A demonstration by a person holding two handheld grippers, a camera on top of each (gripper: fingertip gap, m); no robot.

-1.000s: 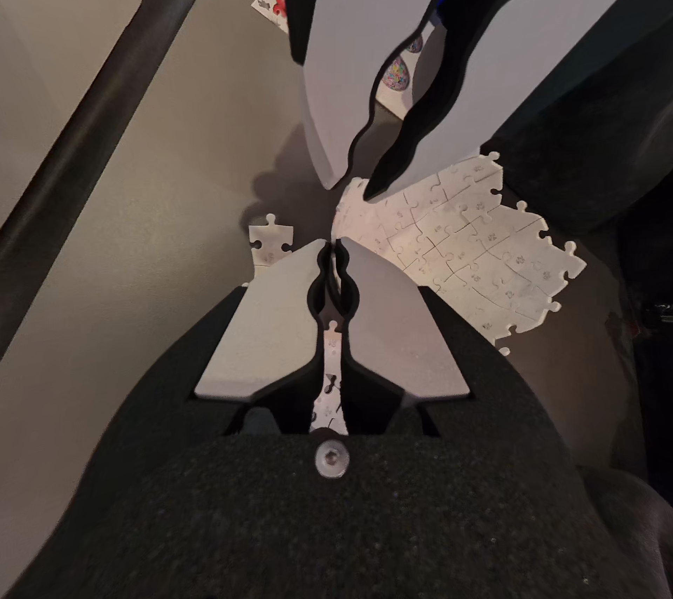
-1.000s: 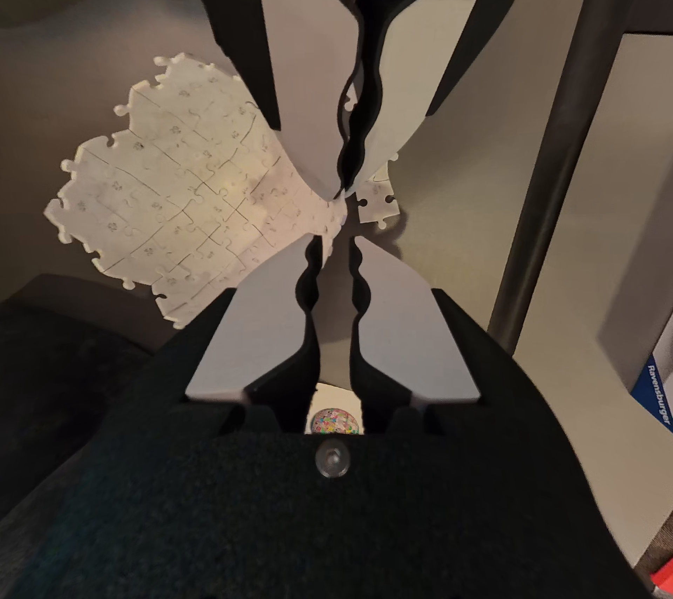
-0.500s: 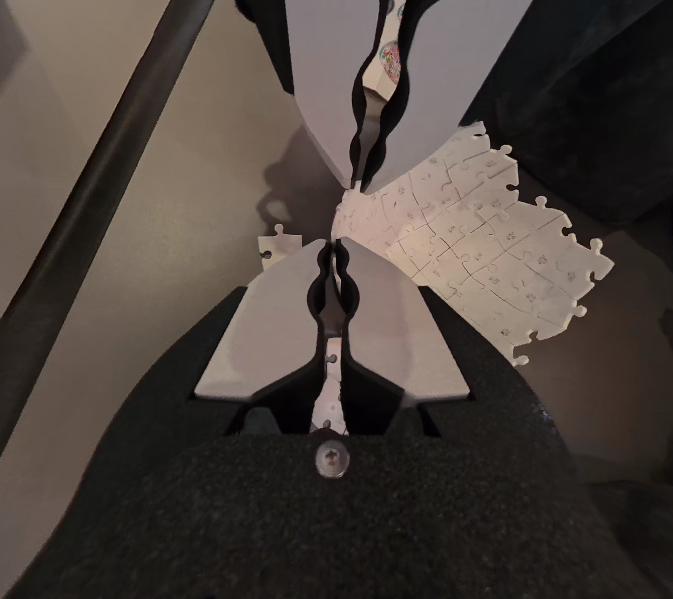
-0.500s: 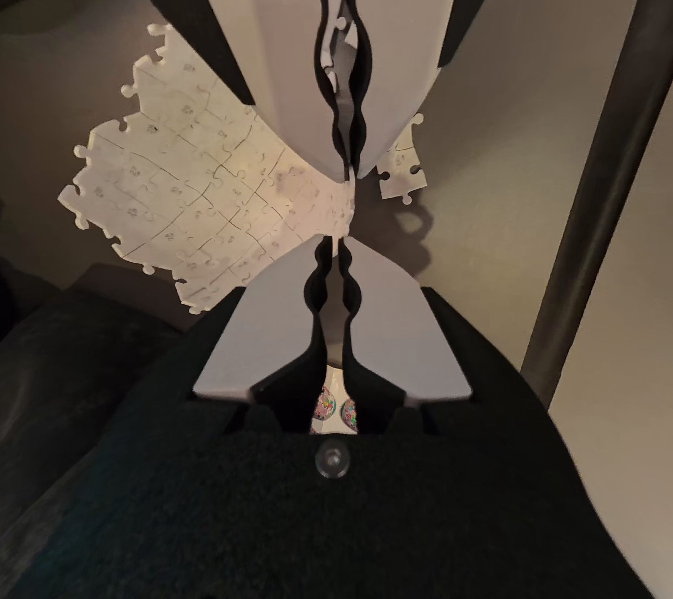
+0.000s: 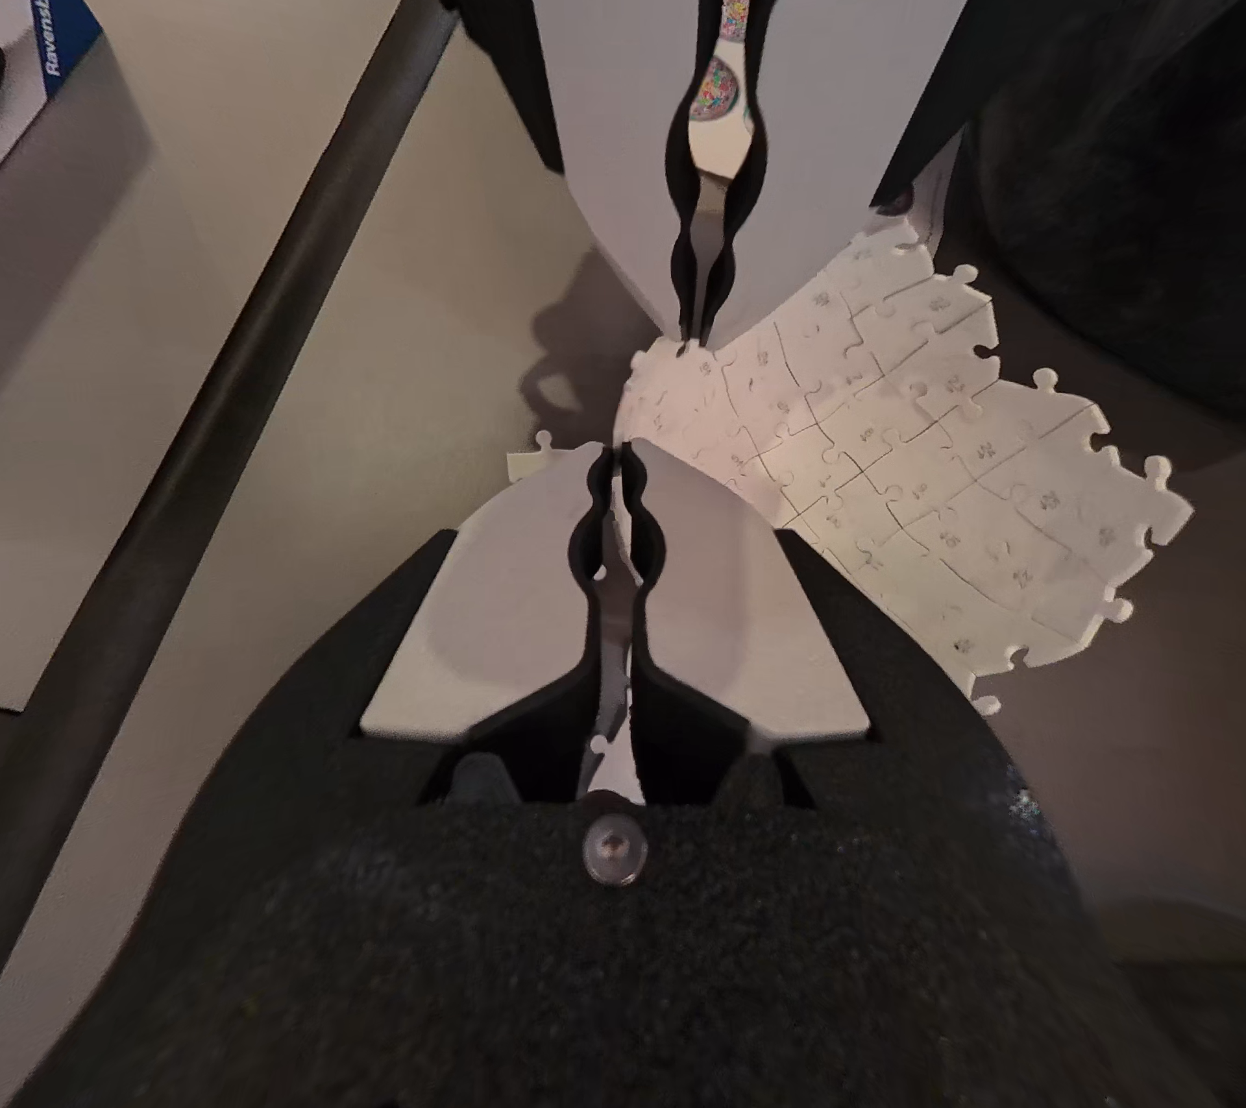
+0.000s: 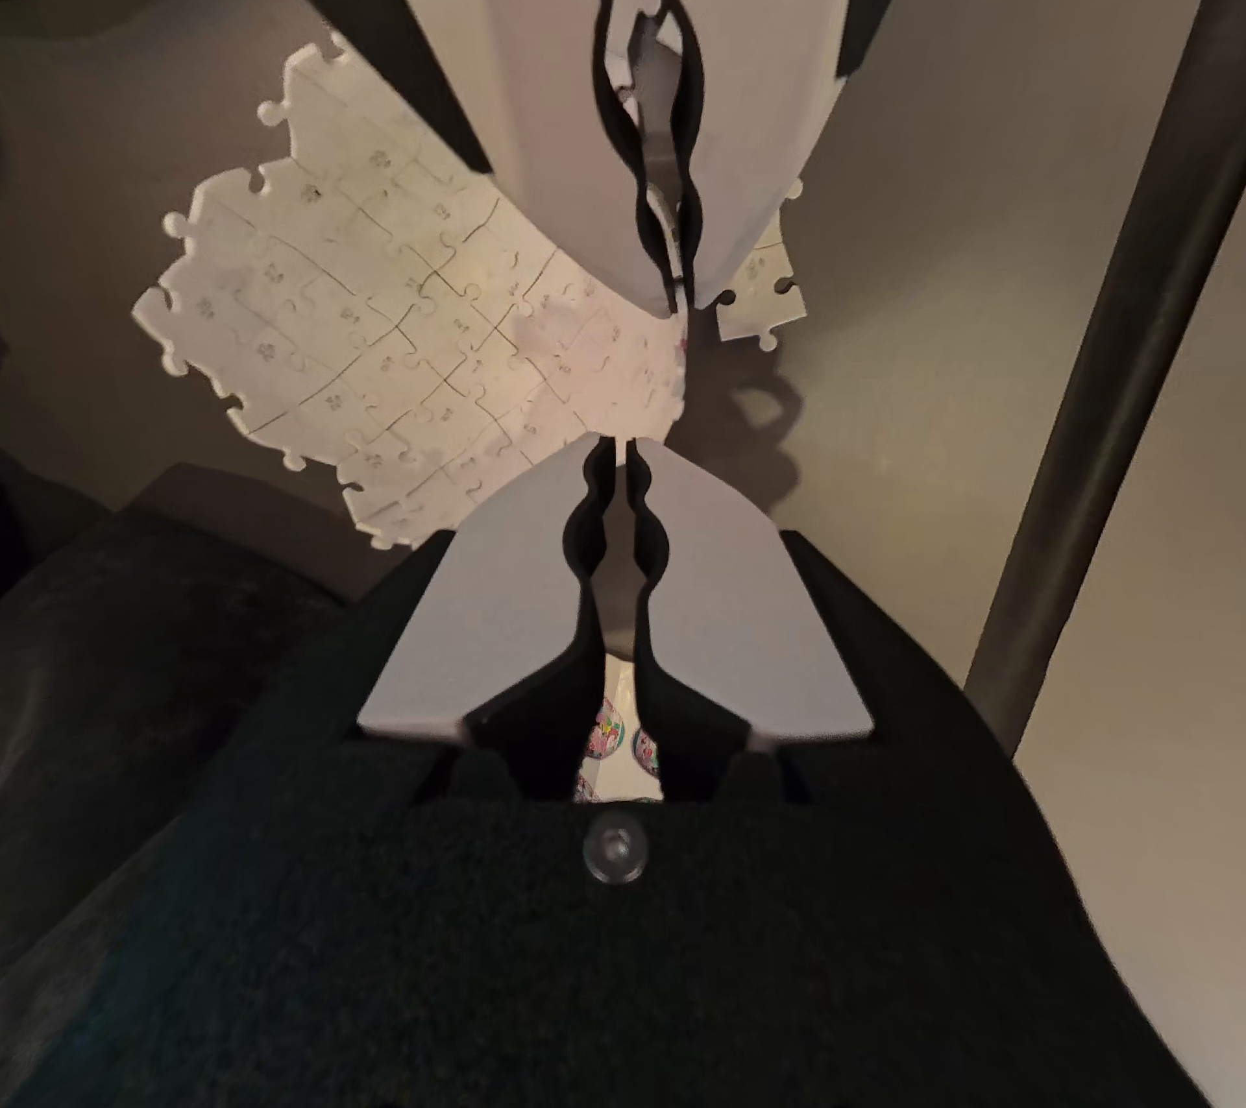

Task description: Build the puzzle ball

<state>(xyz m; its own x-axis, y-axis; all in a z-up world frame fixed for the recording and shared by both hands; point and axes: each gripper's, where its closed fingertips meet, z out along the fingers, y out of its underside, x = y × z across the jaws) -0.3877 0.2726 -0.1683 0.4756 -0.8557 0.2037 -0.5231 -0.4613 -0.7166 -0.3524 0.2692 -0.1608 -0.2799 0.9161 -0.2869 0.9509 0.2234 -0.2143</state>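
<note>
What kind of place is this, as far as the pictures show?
Probably a home or hobby table indoors. A pale tabletop holds a half-built puzzle sheet, a loose piece and a puzzle box; a dark cushion-like thing lies beside it.

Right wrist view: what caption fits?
Both grippers pinch the curved white puzzle sheet's edge, a loose piece beside.

Beige table (image 5: pixel 323 388) (box (image 5: pixel 40 17) atop).

Left gripper (image 5: pixel 617 452) nearly closed, thin gap between fingertips, pointing forward. Right gripper (image 6: pixel 621 442) same, narrow gap, tips facing the left's. Both face each other tip to tip, close together, the fingers (image 5: pixel 539 590) white with black wavy pads.
</note>
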